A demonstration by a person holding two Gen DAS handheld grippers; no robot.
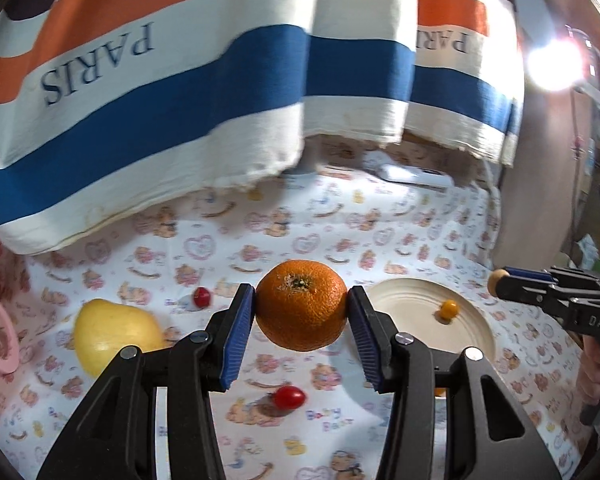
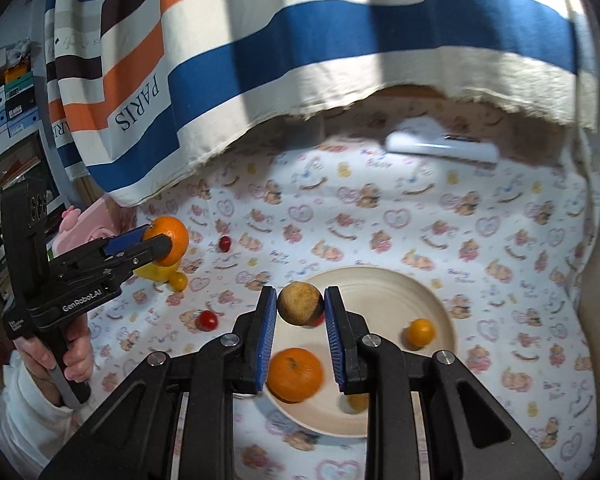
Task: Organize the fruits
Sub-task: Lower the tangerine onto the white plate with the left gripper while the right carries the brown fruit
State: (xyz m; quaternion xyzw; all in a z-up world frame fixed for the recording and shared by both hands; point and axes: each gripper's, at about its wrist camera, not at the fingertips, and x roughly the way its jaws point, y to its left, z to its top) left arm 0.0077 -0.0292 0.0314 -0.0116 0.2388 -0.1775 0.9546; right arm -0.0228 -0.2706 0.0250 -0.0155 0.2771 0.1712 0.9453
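Fruits mid-sort: each gripper clamps one round fruit above the printed cloth.
Left gripper [image 1: 302, 306] pinches a pebbly-skinned round orange mandarin [image 1: 301, 305] between ribbed blue pads [image 1: 236, 340], lifted off the teddy-bear print cotton sheet [image 1: 220, 248]. Right gripper [image 2: 300, 308] is clenched on a small rough-skinned tan-brown ball-shaped fruit [image 2: 300, 303], held over the shallow cream ceramic plate [image 2: 380, 284]. On that plate sit a second dimpled orange mandarin [image 2: 295, 374] and a glossy small yellow-orange cherry tomato [image 2: 420, 333]. On the sheet lie a smooth pale-yellow pear [image 1: 114, 330], touching nothing, plus two shiny red cherry tomatoes: an oval one [image 1: 289, 397] near the camera and a round one [image 1: 201, 297] further back. Striped canvas "PARIS" fabric [image 1: 180, 92] hangs behind.
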